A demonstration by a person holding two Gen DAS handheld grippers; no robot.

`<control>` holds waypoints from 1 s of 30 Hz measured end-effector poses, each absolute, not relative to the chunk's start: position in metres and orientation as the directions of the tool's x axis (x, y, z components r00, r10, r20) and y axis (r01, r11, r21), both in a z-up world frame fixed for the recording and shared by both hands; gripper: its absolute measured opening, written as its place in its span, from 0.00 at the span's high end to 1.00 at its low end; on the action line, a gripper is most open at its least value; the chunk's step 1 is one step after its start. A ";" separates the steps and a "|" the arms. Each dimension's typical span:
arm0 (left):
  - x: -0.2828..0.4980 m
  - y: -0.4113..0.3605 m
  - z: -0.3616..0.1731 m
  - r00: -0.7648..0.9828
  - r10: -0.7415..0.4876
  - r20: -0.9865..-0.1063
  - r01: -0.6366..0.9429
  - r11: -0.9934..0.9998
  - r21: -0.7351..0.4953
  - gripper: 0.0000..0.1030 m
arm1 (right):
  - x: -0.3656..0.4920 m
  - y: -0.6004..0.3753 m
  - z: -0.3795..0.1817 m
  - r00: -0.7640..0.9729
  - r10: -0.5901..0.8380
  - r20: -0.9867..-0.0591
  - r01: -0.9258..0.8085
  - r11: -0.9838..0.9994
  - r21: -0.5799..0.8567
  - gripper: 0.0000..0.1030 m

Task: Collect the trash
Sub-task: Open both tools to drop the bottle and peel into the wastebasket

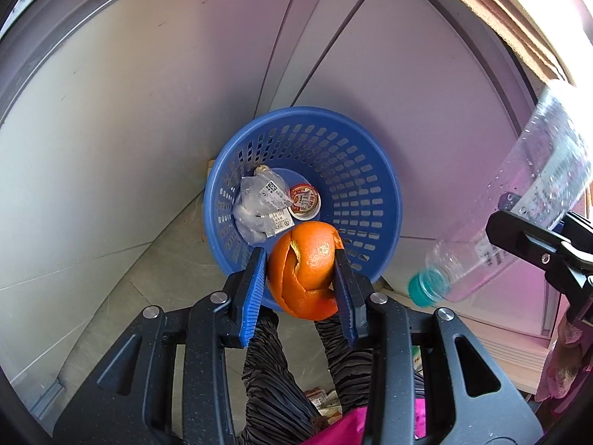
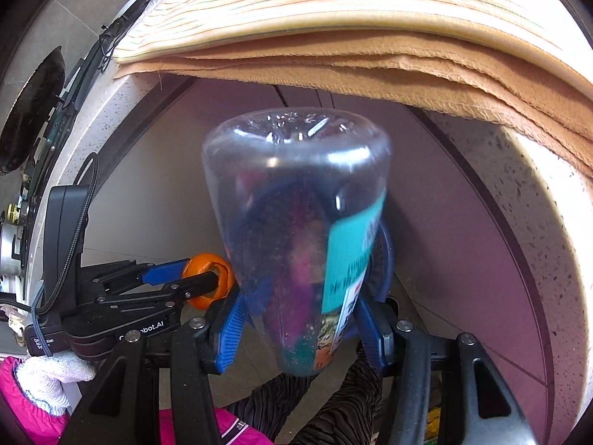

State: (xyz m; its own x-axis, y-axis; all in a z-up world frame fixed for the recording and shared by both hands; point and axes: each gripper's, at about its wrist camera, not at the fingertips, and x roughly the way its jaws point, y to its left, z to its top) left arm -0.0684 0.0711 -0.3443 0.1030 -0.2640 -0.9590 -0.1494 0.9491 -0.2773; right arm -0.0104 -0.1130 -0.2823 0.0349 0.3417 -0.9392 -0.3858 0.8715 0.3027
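My left gripper (image 1: 302, 272) is shut on a curled orange peel (image 1: 305, 270), held over the near rim of a blue slotted basket (image 1: 370, 181) that stands on the floor in a corner. The basket holds a crumpled clear wrapper (image 1: 259, 204) and a small round lidded cup (image 1: 304, 202). My right gripper (image 2: 298, 319) is shut on a clear plastic bottle (image 2: 292, 230) with a teal label, base away from the camera. In the left wrist view the bottle (image 1: 526, 215) hangs at the right, teal cap (image 1: 424, 289) down. The orange peel (image 2: 207, 280) also shows in the right wrist view.
Pale cabinet doors (image 1: 148, 118) meet behind the basket. A speckled counter edge (image 2: 526, 193) with folded orange and striped cloths (image 2: 333, 29) overhangs the spot. A person's striped trouser legs (image 1: 274, 382) and pink sleeve with a white glove (image 2: 44, 378) are below. A black pan (image 2: 33, 111) sits at the left.
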 end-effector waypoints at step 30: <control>-0.060 0.069 -0.318 0.137 -0.218 -0.966 -0.153 0.959 -0.238 0.52 | 0.000 -0.129 -0.254 0.067 0.397 -0.915 -0.387 0.856 0.343 0.33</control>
